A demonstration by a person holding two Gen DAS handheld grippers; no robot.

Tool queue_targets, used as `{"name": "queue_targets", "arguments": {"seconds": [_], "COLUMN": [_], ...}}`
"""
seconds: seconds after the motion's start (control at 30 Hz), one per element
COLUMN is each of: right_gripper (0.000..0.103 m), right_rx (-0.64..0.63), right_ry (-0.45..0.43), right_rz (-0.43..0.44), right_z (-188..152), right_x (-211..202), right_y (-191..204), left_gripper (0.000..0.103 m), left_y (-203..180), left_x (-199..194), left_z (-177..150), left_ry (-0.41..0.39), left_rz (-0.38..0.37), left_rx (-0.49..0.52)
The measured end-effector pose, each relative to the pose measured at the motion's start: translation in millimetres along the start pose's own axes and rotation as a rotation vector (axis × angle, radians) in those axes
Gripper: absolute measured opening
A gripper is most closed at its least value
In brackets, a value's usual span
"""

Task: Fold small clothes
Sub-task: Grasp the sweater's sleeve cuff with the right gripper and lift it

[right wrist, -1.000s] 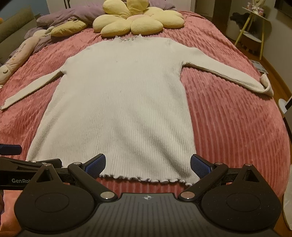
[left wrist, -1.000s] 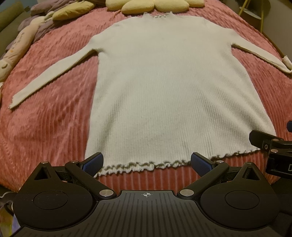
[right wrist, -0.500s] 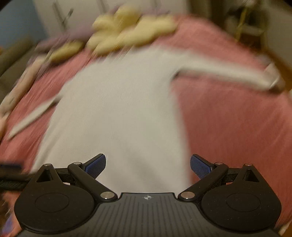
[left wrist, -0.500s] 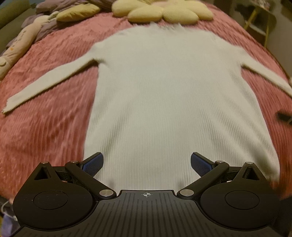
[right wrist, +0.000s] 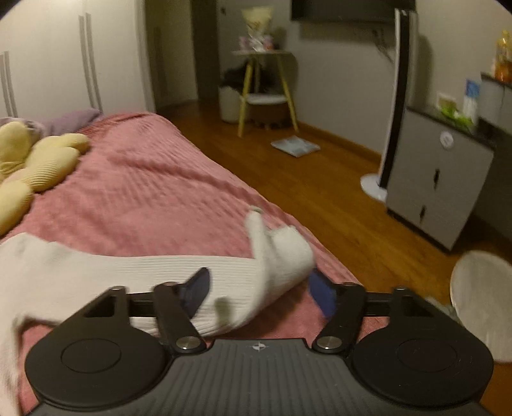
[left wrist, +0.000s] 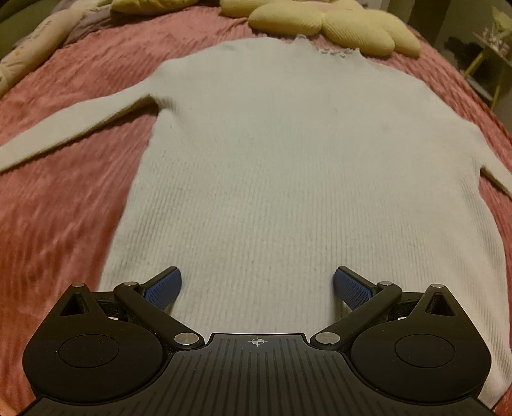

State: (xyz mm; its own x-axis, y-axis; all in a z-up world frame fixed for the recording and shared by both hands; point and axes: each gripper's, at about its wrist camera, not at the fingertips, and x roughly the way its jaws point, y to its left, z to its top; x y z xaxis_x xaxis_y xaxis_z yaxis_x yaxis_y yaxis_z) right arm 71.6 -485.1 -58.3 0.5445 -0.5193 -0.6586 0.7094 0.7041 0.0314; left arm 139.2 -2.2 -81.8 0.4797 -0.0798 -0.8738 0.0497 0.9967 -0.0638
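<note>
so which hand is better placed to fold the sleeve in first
Right. The right gripper is at the sleeve end, which lies between its closing fingers near the bed's edge. The left gripper hangs open over the sweater's body, with no sleeve between its fingers.

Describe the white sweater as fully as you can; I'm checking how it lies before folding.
The white sweater is a ribbed knit with long sleeves and a frilled collar. It lies flat, spread on the pink ribbed bedspread, collar toward the yellow flower cushion. The left claw stands open over its lower body. Its right sleeve runs toward the bed's edge, cuff curled up, between the closing fingers of the right claw.
</note>
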Motion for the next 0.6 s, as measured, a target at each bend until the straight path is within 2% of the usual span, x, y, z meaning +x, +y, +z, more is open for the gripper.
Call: {"name": "queue_targets", "arguments": {"seconds": [0.13, 0.2, 0.27, 0.33, 0.43, 0.6], "right_gripper": [0.023, 0.019, 0.018, 0.018, 0.02, 0.02], "right_rx": [0.088, 0.177, 0.238, 0.245, 0.273, 0.336], "right_ry": [0.047, 0.052, 0.05, 0.04, 0.04, 0.04], "right_rz": [0.036, 0.083, 0.122, 0.135, 0.141, 0.15], "right_z": [-8, -15, -24, -28, -27, -24], "right_x": [22, 26, 26, 24, 20, 23], "right_y": [-21, -32, -43, -46, -51, -54], "left_gripper": [0.103, 0.103, 0.103, 0.103, 0.103, 0.103], "left_y": [5, 8, 5, 3, 1, 10], "left_x": [2, 2, 2, 3, 3, -4], "left_z": [-7, -10, -14, -16, -16, -10], "left_ry": [-0.04, -0.064, -0.088, -0.104, -0.098, -0.067], "left_rz": [-0.028, -0.035, -0.034, -0.024, -0.021, -0.065], "left_rx": [-0.022, -0.035, -0.031, -0.013, 0.018, -0.003]}}
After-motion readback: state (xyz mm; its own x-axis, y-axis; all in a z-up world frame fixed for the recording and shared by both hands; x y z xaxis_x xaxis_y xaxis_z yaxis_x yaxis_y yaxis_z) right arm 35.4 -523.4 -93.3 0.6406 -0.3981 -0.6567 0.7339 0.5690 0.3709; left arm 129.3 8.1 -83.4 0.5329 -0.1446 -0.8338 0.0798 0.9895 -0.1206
